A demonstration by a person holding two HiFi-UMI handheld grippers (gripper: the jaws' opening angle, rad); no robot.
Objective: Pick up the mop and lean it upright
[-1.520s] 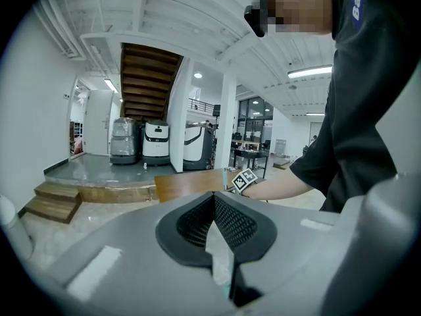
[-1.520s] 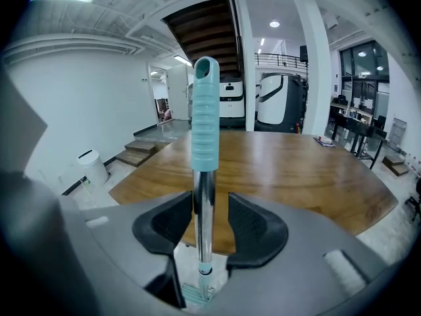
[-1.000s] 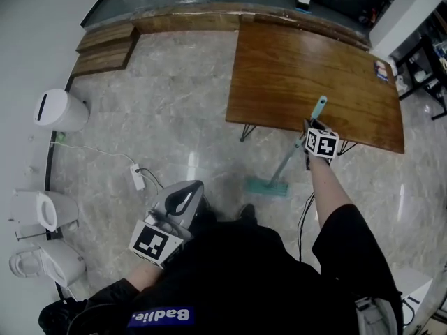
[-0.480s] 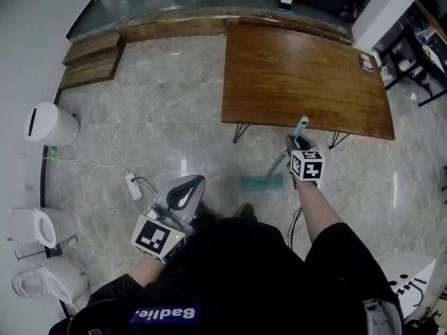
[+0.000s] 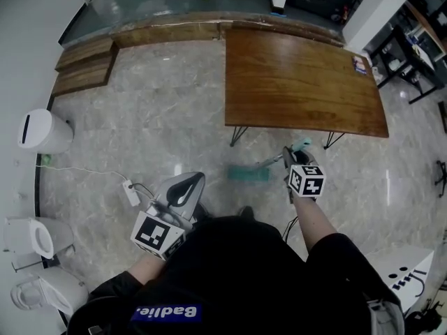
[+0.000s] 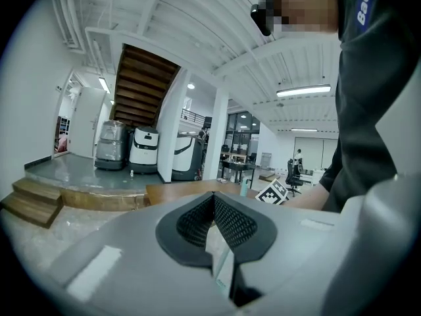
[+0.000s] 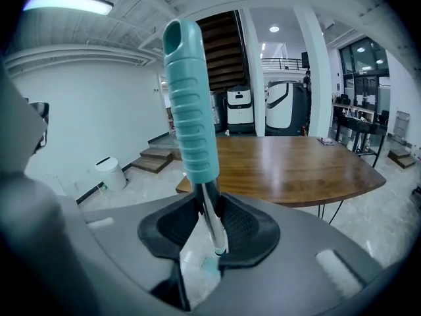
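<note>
The mop has a flat teal head (image 5: 248, 174) on the marble floor and a thin metal shaft slanting up to a teal ribbed grip (image 5: 302, 145). My right gripper (image 5: 288, 160) is shut on the shaft just below that grip, a little in front of the wooden table (image 5: 300, 75). In the right gripper view the grip (image 7: 191, 110) stands up above the jaws, and the shaft (image 7: 212, 219) is pinched between the pads of the right gripper (image 7: 208, 228). My left gripper (image 5: 179, 195) hangs low at the left, holding nothing. In its own view the left gripper (image 6: 212, 206) has its pads together.
A white bin (image 5: 42, 131) stands by the left wall, with white fixtures (image 5: 28, 236) below it. A power strip (image 5: 130, 192) with its cable lies on the floor near my left gripper. Wooden steps (image 5: 84, 65) and a raised platform lie at the back.
My right gripper has drawn back from the table's front edge towards the person, bringing the mop handle with it. The mop head has slid left across the floor. The left gripper has shifted slightly.
</note>
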